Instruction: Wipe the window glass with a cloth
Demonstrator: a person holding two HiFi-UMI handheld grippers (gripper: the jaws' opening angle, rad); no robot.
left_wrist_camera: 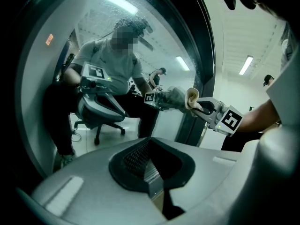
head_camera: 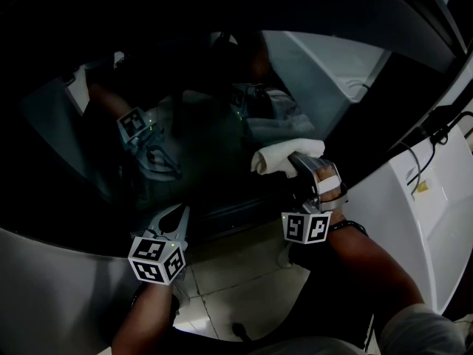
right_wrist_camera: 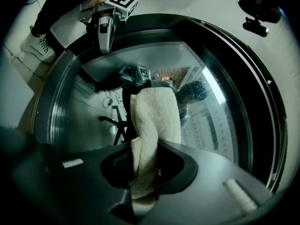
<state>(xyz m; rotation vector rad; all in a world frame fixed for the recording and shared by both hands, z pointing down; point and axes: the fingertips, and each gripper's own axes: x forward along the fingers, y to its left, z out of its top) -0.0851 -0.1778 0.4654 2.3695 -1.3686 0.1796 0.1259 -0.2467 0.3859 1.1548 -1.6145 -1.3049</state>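
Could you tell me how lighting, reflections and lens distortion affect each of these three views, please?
Head view: badly underexposed; only the cloth stands out, and the window glass mirrors the left gripper. Left gripper view: brighter, with a ceiling light glaring on the glass. Right gripper view: fisheye bows the round rim; the cloth is sharp.

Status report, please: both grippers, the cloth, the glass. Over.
Right gripper shut on cloth, cloth against window glass. Left gripper shut, empty, apart from the cloth. Nothing seen in the way.

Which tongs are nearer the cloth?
Right. The right tongs grip the cloth against the window glass; the left tongs hold nothing, lower and to its left, apart.
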